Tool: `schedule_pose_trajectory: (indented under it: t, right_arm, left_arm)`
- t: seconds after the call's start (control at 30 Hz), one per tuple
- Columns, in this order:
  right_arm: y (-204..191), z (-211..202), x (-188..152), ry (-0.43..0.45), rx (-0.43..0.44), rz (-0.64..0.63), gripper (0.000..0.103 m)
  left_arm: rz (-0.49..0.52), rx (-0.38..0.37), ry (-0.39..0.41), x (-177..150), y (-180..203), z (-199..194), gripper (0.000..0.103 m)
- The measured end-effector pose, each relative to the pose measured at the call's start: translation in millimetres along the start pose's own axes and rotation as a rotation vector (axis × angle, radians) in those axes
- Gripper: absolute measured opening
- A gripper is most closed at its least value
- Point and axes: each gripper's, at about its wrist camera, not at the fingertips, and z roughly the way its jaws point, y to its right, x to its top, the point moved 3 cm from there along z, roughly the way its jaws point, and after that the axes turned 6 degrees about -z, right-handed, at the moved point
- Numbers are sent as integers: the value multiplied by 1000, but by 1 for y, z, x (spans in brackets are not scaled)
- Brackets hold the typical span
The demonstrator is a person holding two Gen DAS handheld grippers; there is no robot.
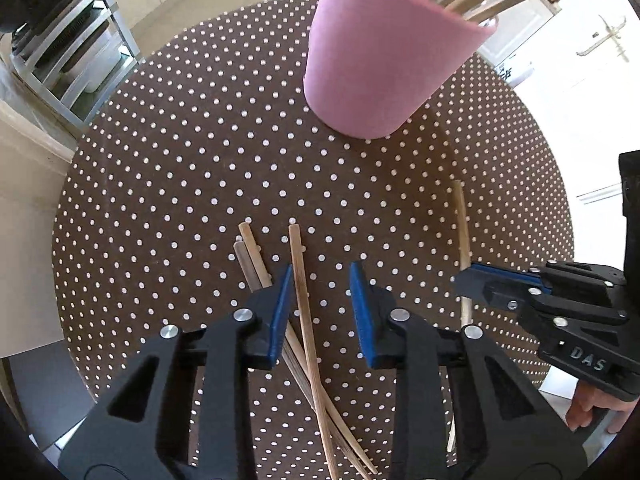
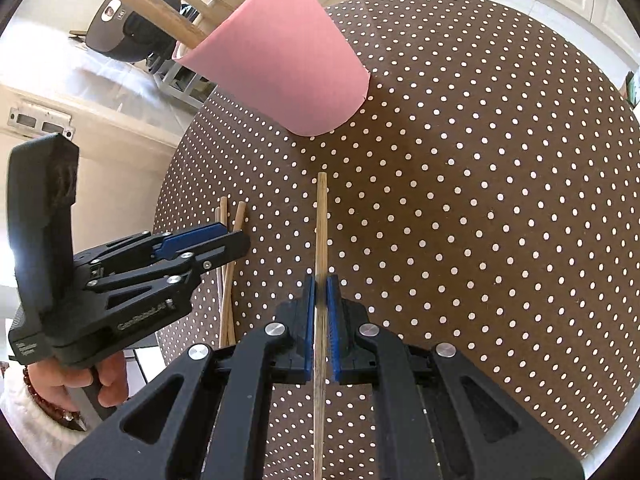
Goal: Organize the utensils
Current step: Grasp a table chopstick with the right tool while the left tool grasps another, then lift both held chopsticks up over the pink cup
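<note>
Bench: polka-dot cloth carrying pink cup, loose chopsticks.
Right gripper: clamping one chopstick.
Left gripper: straddling another chopstick, pads not touching.
Technique: centring stick before squeezing.

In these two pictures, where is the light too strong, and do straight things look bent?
Left wrist view: the window area at the right is washed out white, and the chopsticks between the left tongs curve near the bottom edge from fisheye distortion. Right wrist view: glare whitens the upper left, and the round table bulges.
</note>
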Motion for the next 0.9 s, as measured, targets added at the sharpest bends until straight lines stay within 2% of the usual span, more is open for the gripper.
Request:
schedule_pose_trajectory:
  t: [0.2, 0.43, 0.53, 0.7, 0.9]
  right_arm:
    - [0, -3, 5, 2, 19, 1, 5]
    - [-3, -1, 9, -1, 35, 5, 5]
    - [-7, -4, 11, 6, 35, 1, 5]
    - [-16, -12, 11, 30, 34, -5, 5]
    - [-33, -36, 8, 114, 28, -19, 5]
  left_arm:
    - [-11, 18, -26, 7, 3, 17, 20]
    - [8, 28, -30, 12, 3, 24, 18]
    - [19, 46, -23, 9, -1, 25, 8]
    - [18, 26, 6, 4, 0, 16, 6]
    - [32, -30, 93, 0, 0, -25, 6]
